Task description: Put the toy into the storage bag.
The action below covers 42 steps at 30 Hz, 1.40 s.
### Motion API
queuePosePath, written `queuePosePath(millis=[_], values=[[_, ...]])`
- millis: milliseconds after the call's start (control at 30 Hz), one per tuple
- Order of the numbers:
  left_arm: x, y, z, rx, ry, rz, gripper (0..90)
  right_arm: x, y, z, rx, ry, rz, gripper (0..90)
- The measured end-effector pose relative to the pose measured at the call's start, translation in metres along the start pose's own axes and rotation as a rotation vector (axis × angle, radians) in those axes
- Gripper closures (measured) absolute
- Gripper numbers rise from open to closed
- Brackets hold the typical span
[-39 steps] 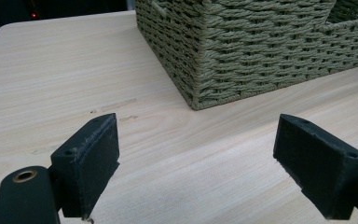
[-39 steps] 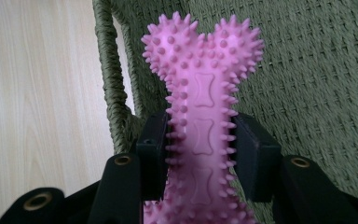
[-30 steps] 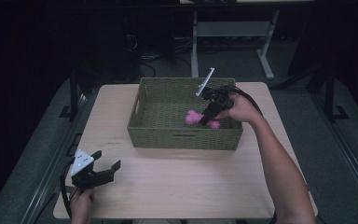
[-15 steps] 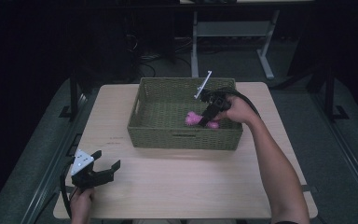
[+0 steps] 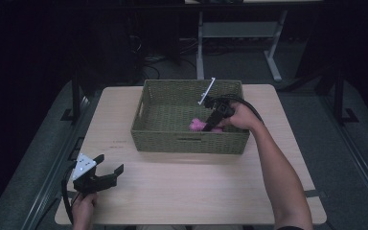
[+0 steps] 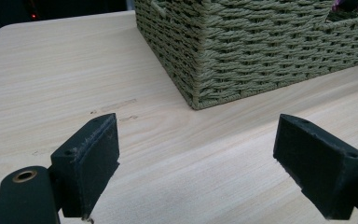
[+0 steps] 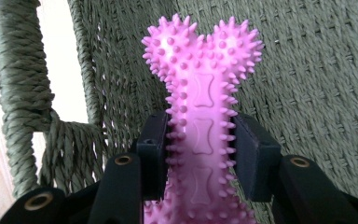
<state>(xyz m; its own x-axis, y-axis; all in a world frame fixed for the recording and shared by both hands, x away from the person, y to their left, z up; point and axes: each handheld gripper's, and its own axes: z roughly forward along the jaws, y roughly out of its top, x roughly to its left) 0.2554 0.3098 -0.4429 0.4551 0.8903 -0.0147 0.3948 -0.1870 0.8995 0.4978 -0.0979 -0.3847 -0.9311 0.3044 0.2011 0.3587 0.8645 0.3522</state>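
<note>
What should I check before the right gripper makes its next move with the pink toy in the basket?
1. Jaws of the right gripper closed on the pink toy: ok.
2. Grip placed on the toy's narrow middle: ok.
3. Toy inside the basket: ok.
4. Toy resting on the basket floor or lifted: cannot tell.
5. Left gripper open, holding nothing, away from the basket: ok.
6. Table in front of the basket free: ok.

Your right gripper (image 7: 200, 154) covers the pink spiked bone's (image 7: 203, 88) lower end; the basket's (image 6: 261, 51) far side is cropped.
</note>
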Motion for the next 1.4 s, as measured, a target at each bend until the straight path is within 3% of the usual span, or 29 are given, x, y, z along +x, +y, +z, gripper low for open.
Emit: queuePosePath(millis=[300,400,567,1033,1400], values=[[0.000,0.000,-0.001,-0.001,0.004,0.002,13.8,0.002,0.003,0.004,0.004,0.020,-0.002,57.8],[0.000,0.000,-0.001,0.001,0.005,-0.001,13.9,0.002,0.005,0.011,0.034,0.027,0.001,55.5],[0.001,0.000,-0.002,-0.001,0.005,-0.004,13.8,0.001,0.005,0.010,0.018,0.037,0.022,53.2],[-0.001,0.000,0.000,0.003,0.001,-0.002,13.9,0.007,-0.002,-0.010,-0.043,0.007,0.035,47.5],[-0.002,0.000,0.000,0.003,0.000,0.002,13.9,0.014,-0.009,-0.036,-0.112,-0.028,0.052,44.7]])
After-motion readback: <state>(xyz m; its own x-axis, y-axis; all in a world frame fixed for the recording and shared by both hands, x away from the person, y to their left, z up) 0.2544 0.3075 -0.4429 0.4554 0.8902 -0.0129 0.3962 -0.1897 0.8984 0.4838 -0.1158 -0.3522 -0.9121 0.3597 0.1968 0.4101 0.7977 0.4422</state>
